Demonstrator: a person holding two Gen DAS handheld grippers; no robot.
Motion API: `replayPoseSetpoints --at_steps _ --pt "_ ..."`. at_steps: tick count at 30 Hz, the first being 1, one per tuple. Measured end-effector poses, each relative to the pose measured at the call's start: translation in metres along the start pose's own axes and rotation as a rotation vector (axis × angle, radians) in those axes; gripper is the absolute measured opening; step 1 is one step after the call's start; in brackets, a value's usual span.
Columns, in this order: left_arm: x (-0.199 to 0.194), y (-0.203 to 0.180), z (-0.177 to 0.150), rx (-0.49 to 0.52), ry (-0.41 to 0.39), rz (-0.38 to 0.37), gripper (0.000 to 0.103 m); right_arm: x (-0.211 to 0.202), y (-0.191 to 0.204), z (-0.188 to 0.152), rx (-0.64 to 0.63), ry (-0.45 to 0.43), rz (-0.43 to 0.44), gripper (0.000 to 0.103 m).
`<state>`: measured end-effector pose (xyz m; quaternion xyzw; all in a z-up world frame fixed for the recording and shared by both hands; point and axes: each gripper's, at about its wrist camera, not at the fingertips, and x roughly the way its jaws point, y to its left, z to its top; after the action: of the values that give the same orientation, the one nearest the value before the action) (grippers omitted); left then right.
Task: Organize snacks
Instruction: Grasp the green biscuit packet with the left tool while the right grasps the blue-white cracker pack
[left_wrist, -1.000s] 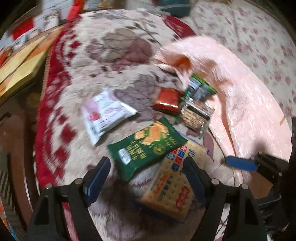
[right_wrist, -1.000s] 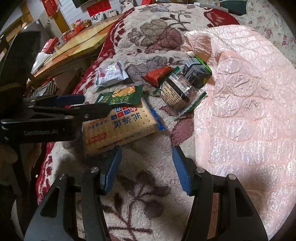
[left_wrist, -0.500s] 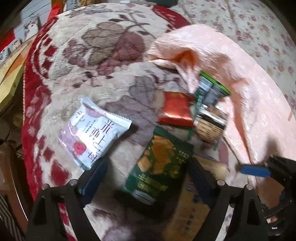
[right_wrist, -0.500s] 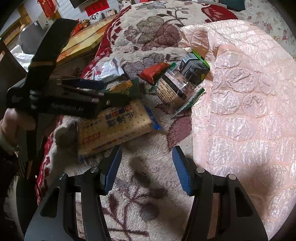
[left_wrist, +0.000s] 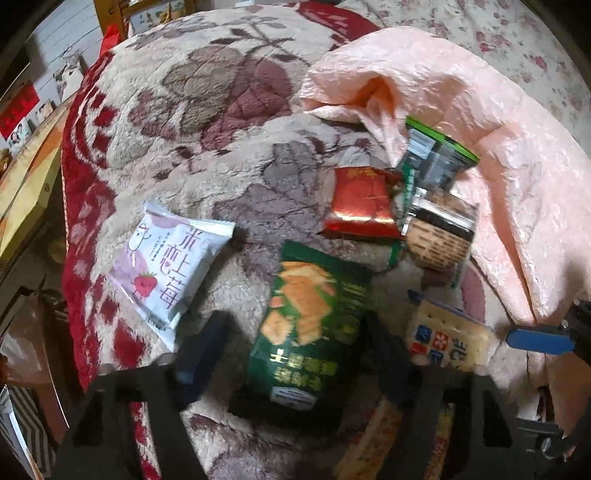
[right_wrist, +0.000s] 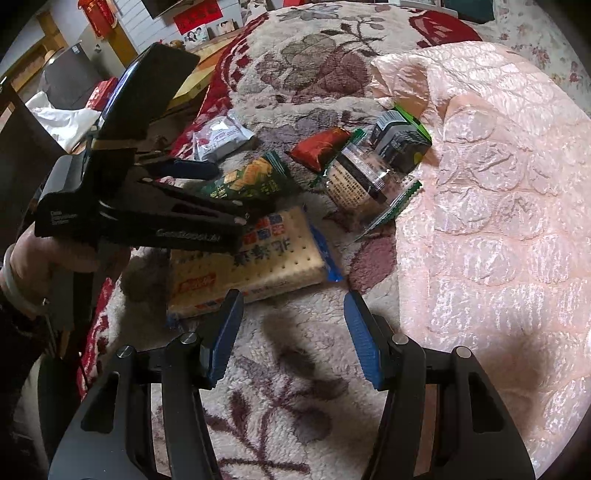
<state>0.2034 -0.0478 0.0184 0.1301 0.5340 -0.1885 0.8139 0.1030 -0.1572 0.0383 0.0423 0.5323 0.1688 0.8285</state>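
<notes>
Left wrist view shows the left hand-held gripper (left_wrist: 291, 354) closing around the green foil cracker packet (left_wrist: 312, 328) lying on the floral fleece blanket (left_wrist: 229, 96), pads not yet pressing. Next: pinch, lift. The right hand-held gripper (right_wrist: 291, 332) hovers open, empty.

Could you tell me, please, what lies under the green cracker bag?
The green cracker bag lies on the floral plush blanket. Its lower right edge seems to overlap the long cracker pack. Whatever else is beneath it is covered.
</notes>
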Motion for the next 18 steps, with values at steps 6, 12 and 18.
replayPoseSetpoints --at_steps 6,12,18 --pt "-0.013 0.0 -0.012 -0.046 -0.028 -0.013 0.046 0.003 -0.001 0.001 0.018 0.004 0.006 0.057" --pt "-0.035 0.021 -0.034 -0.175 -0.065 0.013 0.046 0.002 0.003 0.002 0.055 0.012 0.065 0.057" --pt "-0.072 0.041 -0.068 -0.281 -0.114 0.103 0.046 0.022 0.01 0.013 0.118 0.052 0.124 0.063"
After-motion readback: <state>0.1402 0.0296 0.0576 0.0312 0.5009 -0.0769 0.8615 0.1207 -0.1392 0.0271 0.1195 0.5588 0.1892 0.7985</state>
